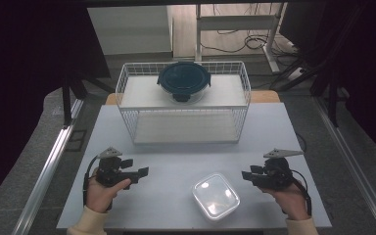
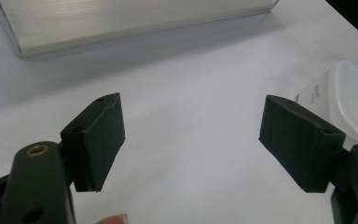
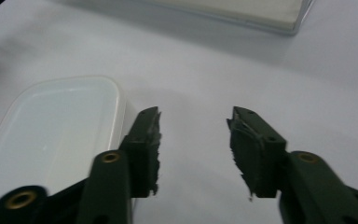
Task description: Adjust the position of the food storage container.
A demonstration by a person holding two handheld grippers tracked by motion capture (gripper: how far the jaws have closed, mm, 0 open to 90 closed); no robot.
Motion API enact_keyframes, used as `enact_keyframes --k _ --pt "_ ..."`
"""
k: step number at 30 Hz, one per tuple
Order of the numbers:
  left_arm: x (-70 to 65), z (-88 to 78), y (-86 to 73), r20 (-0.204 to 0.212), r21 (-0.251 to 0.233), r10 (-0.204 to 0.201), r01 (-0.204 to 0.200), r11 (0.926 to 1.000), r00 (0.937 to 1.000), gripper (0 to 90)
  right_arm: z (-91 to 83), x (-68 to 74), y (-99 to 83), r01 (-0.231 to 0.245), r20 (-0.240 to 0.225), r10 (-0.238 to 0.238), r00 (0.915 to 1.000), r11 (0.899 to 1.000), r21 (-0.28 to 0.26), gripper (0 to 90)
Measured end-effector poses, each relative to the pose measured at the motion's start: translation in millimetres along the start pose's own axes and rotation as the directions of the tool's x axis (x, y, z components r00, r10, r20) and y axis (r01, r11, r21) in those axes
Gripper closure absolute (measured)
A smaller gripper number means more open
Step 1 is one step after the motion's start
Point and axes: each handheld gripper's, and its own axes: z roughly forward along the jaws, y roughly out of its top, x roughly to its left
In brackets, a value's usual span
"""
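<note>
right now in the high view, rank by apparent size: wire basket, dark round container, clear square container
1. wire basket, clearly largest
2. dark round container and clear square container look about alike; the clear one sits nearer the camera, so I won't rank them

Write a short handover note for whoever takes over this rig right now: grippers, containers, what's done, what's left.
Left gripper: open, holding nothing, above the table, left of the clear lidded container.
Right gripper: open, holding nothing, just right of that container, not touching it.
Clear lidded container: on the table's near edge, between the grippers, lid on.
Round dark-lidded container: on the top shelf of the white wire rack, lid on.
Done: nothing visibly handled. Left: probably grasp the clear container; where it should go can't be told.
</note>
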Motion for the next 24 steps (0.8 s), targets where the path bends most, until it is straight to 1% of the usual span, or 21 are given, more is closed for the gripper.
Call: enact_keyframes --k 1,2,3,4,5,6,8,11,13,14,15,16,17,18,19,20,21,22,23,24 --pt "0.7 0.6 -0.7 -0.001 0.002 -0.002 0.002 1.0000 1.0000 21.6 -0.3 1.6 -1.3 0.009 -0.003 -0.009 1.0000 1.000 0.014 59.8" --pt "1.1 1.2 -1.3 -0.004 0.005 -0.003 0.003 1.0000 1.0000 21.6 -0.5 6.6 -4.8 0.033 -0.007 -0.032 0.9994 0.998 0.045 64.6" --pt "1.1 1.2 -1.3 -0.004 0.005 -0.003 0.003 1.0000 1.0000 21.6 -0.5 6.6 -4.8 0.033 -0.007 -0.032 0.9994 0.998 0.045 64.6" --pt "0.1 0.8 -1.4 -0.004 0.006 0.002 -0.002 1.0000 1.0000 21.7 -0.7 11.5 -8.9 0.068 0.005 -0.068 0.9976 0.995 0.074 68.4" --pt "0.1 0.8 -1.4 -0.004 0.006 0.002 -0.002 1.0000 1.0000 21.7 -0.7 11.5 -8.9 0.068 0.005 -0.068 0.9976 0.995 0.074 68.4" --pt "-0.8 0.5 -1.5 -0.003 0.003 0.004 -0.004 1.0000 1.0000 21.7 -2.0 13.7 -11.2 0.079 0.020 -0.081 0.9965 0.993 0.091 70.3" --pt "-2.3 0.2 -1.5 -0.003 0.004 0.006 -0.006 1.0000 1.0000 21.7 -5.0 18.2 -18.7 0.095 0.023 -0.098 0.9949 0.989 0.113 75.2" --pt "-2.3 2.0 -2.2 -0.002 0.008 0.006 -0.006 1.0000 1.0000 21.7 -7.6 23.6 -28.9 0.122 0.002 -0.124 0.9923 0.981 0.149 84.3" --pt "-1.8 3.1 -2.6 -0.006 0.012 0.002 -0.002 0.9999 1.0000 21.8 -6.0 27.9 -36.2 0.143 -0.015 -0.142 0.9897 0.973 0.181 88.6" --pt "-0.9 3.8 -3.0 -0.009 0.016 0.002 -0.002 0.9999 1.0000 21.8 -1.3 34.8 -43.8 0.185 -0.055 -0.177 0.9827 0.956 0.226 89.3" --pt "-0.9 3.8 -3.0 -0.009 0.016 0.002 -0.002 0.9999 1.0000 21.8 -1.3 34.8 -43.8 0.185 -0.055 -0.177 0.9827 0.956 0.226 89.3" --pt "-0.6 3.9 -3.2 -0.010 0.016 0.000 0.000 0.9999 0.9999 21.8 0.2 37.1 -45.7 0.200 -0.068 -0.189 0.9796 0.950 0.240 89.3" --pt "-0.3 3.9 -3.4 -0.011 0.015 -0.003 0.003 0.9999 0.9999 21.8 2.1 40.4 -47.9 0.217 -0.082 -0.202 0.9759 0.941 0.260 89.4" --pt "0.0 3.7 -3.3 -0.011 0.015 -0.004 0.004 0.9999 0.9999 21.9 4.9 48.0 -50.9 0.250 -0.115 -0.226 0.9673 0.926 0.283 89.4" --pt "0.0 3.7 -3.3 -0.011 0.015 -0.004 0.004 0.9999 0.9999 21.9 4.9 48.0 -50.9 0.250 -0.115 -0.226 0.9673 0.926 0.283 89.4" --pt "0.2 3.4 -3.2 -0.013 0.015 -0.002 0.002 0.9999 0.9999 21.9 5.7 50.3 -51.2 0.261 -0.133 -0.231 0.9638 0.923 0.283 89.4" --pt "0.2 3.3 -3.3 -0.013 0.014 -0.003 0.003 0.9999 0.9999 21.9 7.1 54.2 -51.5 0.276 -0.155 -0.240 0.9582 0.919 0.282 89.4" --pt "0.3 3.2 -3.4 -0.011 0.013 -0.004 0.004 0.9999 0.9999 21.9 7.8 56.2 -51.1 0.281 -0.166 -0.241 0.9560 0.917 0.283 89.4" --pt "0.5 3.1 -3.4 -0.012 0.013 -0.003 0.003 0.9999 0.9999 21.9 8.8 58.1 -50.6 0.284 -0.180 -0.240 0.9537 0.916 0.282 89.4" --pt "0.6 2.9 -3.5 -0.013 0.012 -0.003 0.004 0.9999 0.9999 21.9 10.2 59.9 -50.1 0.276 -0.201 -0.225 0.9535 0.919 0.281 89.4"
